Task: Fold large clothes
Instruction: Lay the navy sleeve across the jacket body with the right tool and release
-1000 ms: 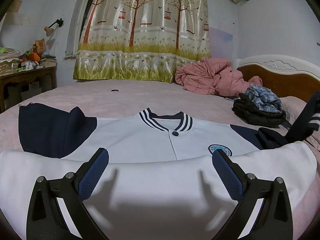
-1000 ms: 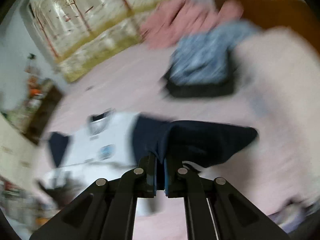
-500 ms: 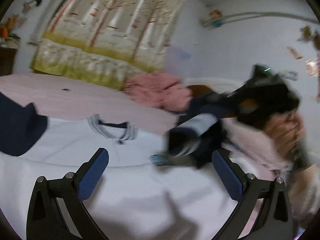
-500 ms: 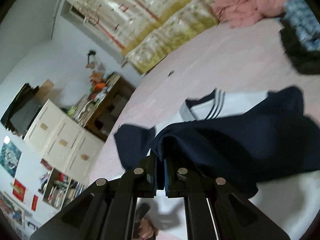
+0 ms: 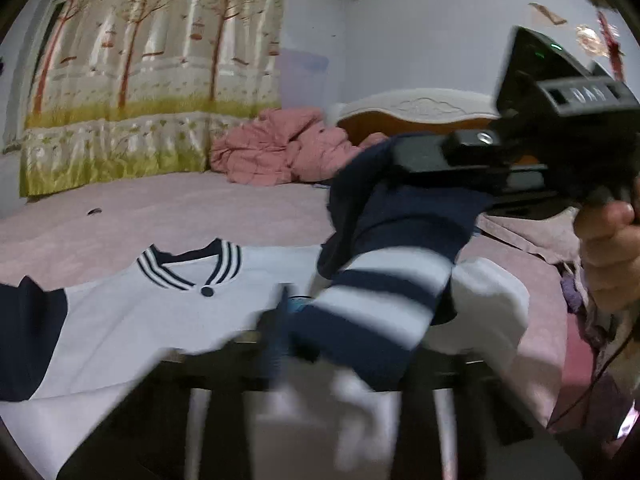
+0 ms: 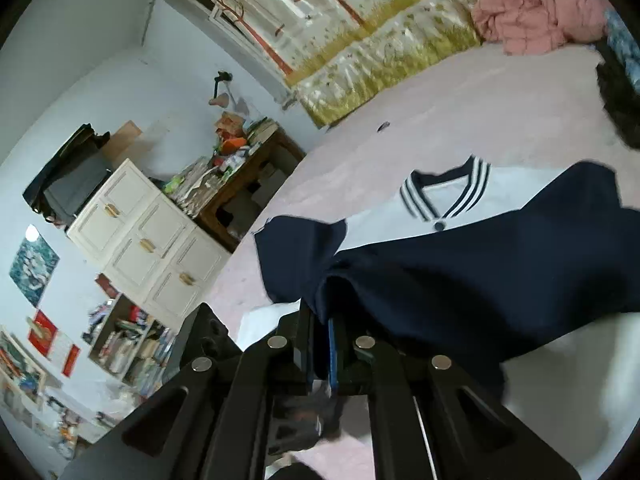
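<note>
A white jacket (image 5: 132, 320) with navy sleeves and a striped collar lies front up on the pink bed; it also shows in the right wrist view (image 6: 384, 220). My right gripper (image 6: 320, 336) is shut on the jacket's navy sleeve (image 6: 500, 276) and holds it lifted over the white body. In the left wrist view that sleeve (image 5: 400, 216) hangs from the right gripper (image 5: 416, 156), its striped cuff (image 5: 380, 300) dangling. My left gripper (image 5: 280, 336) is blurred at the jacket's lower part, its fingers (image 5: 276, 336) drawn together against the cuff.
A pink quilt (image 5: 280, 152) is heaped at the bed's far side by the headboard (image 5: 420, 116). A dark clothes pile (image 6: 620, 92) sits at the right. A cluttered desk (image 6: 240, 168) and white cabinet (image 6: 152, 240) stand beside the bed. A curtain (image 5: 140, 80) covers the far wall.
My right gripper has carried the navy sleeve leftward across the jacket's body. My left gripper's fingers, wide open before, have come together in a blur at the striped cuff.
</note>
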